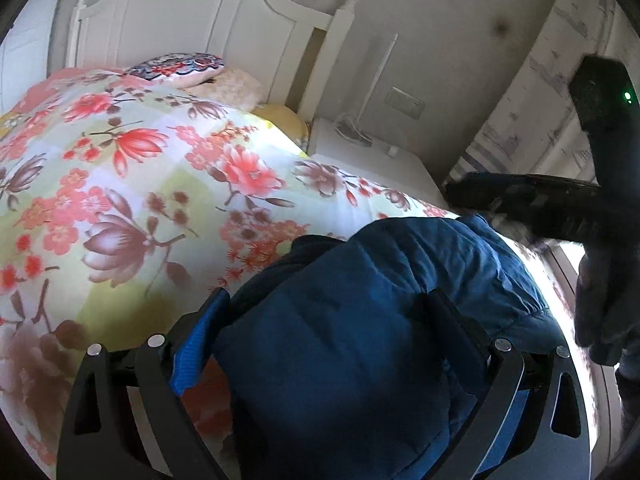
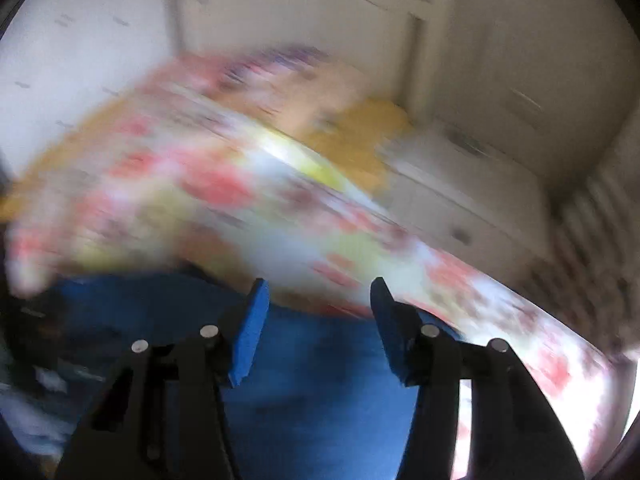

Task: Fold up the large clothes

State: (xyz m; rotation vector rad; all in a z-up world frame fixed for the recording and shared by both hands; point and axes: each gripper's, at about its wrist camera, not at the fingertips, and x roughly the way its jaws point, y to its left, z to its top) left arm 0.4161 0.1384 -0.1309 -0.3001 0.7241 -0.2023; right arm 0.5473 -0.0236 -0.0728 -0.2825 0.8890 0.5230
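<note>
Bed: floral quilt, white headboard at 12 o'clock.
My left tongs: clenched on blue jacket.
My right tongs: released above jacket.

The garment lies on the bedspread at the bed's near edge, bunched between the left gripper's fingers. Pillows rest at the far edge against the headboard; a nightstand stands beside the bed's right edge
</note>
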